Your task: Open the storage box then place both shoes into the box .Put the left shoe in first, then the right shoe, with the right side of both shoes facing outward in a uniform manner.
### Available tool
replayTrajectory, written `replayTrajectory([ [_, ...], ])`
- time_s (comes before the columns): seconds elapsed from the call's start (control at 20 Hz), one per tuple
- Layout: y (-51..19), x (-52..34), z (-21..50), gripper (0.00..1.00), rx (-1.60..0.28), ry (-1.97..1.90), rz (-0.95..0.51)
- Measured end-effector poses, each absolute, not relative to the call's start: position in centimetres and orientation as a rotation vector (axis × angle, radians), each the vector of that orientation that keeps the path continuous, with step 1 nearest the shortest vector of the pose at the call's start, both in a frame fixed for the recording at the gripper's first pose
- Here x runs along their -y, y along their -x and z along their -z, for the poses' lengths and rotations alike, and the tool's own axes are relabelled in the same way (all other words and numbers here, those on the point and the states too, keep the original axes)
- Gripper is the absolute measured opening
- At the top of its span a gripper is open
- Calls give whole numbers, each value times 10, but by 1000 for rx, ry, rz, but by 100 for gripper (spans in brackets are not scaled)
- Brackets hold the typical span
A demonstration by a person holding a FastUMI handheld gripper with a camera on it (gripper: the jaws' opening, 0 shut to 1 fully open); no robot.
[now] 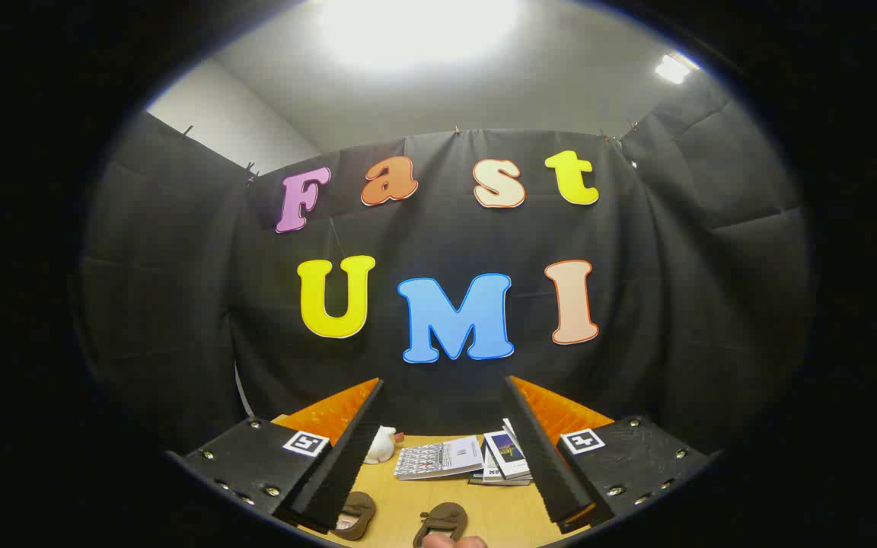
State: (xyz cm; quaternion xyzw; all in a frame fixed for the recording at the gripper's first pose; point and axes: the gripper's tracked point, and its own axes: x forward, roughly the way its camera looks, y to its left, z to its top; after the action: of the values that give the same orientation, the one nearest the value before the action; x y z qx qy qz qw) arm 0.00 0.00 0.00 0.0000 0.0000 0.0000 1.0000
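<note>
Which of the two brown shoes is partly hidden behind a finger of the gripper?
The brown shoe beside the gripper's left finger; that finger covers its edge. The other shoe lies in plain view between the open fingers.

Between the wide-apart fingers of the gripper (444,449), the table (499,510) looks like smooth, matt wood. Two shoes (440,524) nearest the claw seem soft and suede-like. Beyond them lie glossy paper booklets (438,458) and a smooth white figurine (381,446).

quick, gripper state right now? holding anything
Gripper: open, fingers spread wide and holding nothing, raised above the table; two brown shoes lie on it below the fingers.
</note>
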Motion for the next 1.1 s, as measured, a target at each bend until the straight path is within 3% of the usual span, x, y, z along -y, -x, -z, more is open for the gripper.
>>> replayTrajectory([
  [0.7, 26, -29, -16, 95, 91, 84, 10],
  [1.1, -1, -46, 24, 95, 3, 10, -41],
])
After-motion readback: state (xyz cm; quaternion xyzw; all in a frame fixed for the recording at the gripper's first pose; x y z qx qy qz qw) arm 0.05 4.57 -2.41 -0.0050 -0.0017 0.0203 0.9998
